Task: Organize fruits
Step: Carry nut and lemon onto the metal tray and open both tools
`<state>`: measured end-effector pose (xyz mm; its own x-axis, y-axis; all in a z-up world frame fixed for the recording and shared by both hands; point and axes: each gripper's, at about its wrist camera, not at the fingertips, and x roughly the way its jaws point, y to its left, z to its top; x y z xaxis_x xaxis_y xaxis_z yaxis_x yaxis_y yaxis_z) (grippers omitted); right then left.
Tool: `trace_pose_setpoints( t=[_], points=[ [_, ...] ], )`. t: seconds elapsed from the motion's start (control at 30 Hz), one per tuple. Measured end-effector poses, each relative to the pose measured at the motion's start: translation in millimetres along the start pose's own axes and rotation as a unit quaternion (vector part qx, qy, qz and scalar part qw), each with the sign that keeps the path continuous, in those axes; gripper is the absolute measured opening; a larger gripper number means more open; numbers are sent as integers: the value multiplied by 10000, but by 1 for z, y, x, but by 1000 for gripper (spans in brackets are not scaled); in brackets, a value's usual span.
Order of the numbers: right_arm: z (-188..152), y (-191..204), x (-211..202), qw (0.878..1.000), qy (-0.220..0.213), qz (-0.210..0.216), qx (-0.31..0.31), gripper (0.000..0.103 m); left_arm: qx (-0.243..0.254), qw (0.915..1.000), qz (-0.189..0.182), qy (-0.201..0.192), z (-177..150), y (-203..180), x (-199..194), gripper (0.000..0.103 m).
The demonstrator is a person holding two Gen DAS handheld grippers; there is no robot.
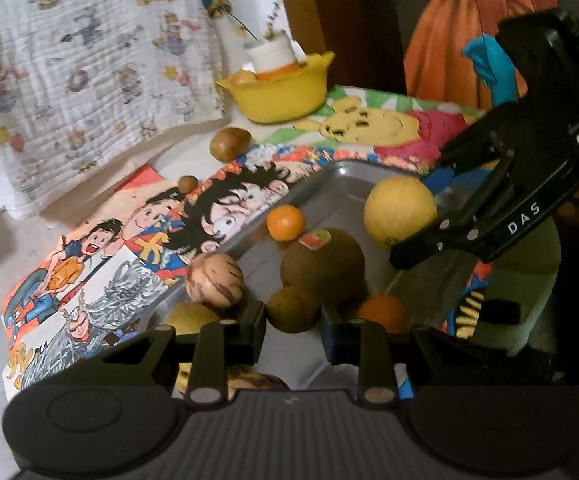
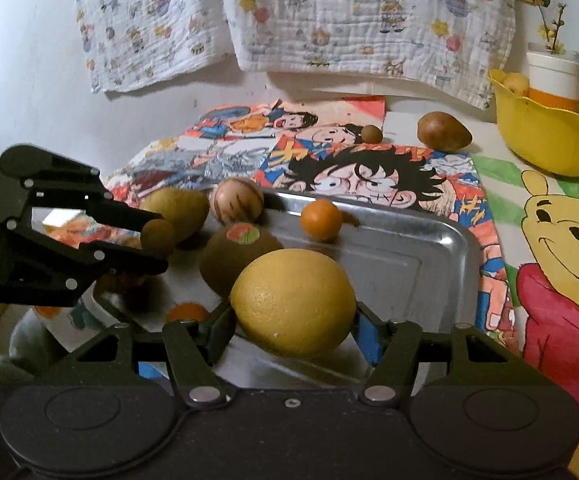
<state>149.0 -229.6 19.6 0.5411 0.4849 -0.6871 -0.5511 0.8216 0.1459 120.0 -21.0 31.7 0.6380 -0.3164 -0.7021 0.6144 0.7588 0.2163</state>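
Note:
My left gripper (image 1: 292, 320) is shut on a small brown fruit (image 1: 291, 306) at the near end of the metal tray (image 1: 329, 174). The right wrist view shows that left gripper (image 2: 159, 240) pinching the same brown fruit (image 2: 157, 236). My right gripper (image 2: 293, 316) is shut on a large yellow citrus (image 2: 293, 300) over the tray (image 2: 429, 240). In the left wrist view the right gripper (image 1: 417, 212) comes in from the right with the citrus (image 1: 397, 208). On the tray lie a big brown fruit with a sticker (image 2: 237, 256), a small orange (image 2: 321, 220) and a striped beige fruit (image 2: 236, 200).
A yellow-green fruit (image 2: 177, 216) and a second orange (image 2: 185, 312) sit near the tray's left end. On the cartoon mat beyond the tray lie a brown pear-shaped fruit (image 2: 443, 131) and a tiny brown fruit (image 2: 371, 134). At the back right stands a yellow bowl (image 2: 545, 140).

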Motion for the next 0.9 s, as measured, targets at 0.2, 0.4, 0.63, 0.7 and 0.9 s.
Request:
trace_pose_setpoints(
  t=[0.2,0.4,0.63,0.7,0.9],
  points=[
    [-5,6,3,9995,72,-105,-280,65,285,9986,-57,445,0,-8,14,32],
    [-7,13,10,9986,169,-69,-487,65,525,9967,-101,615,3,-13,20,32],
    [-7,14,12,9986,168,-49,-501,65,508,9952,-141,820,2,-11,28,32],
    [-8,14,12,9986,169,-51,-507,65,484,9950,-142,861,2,-11,30,33],
    [-8,14,12,9987,171,-46,-476,65,497,9951,-137,840,3,-11,30,37]
  ],
)
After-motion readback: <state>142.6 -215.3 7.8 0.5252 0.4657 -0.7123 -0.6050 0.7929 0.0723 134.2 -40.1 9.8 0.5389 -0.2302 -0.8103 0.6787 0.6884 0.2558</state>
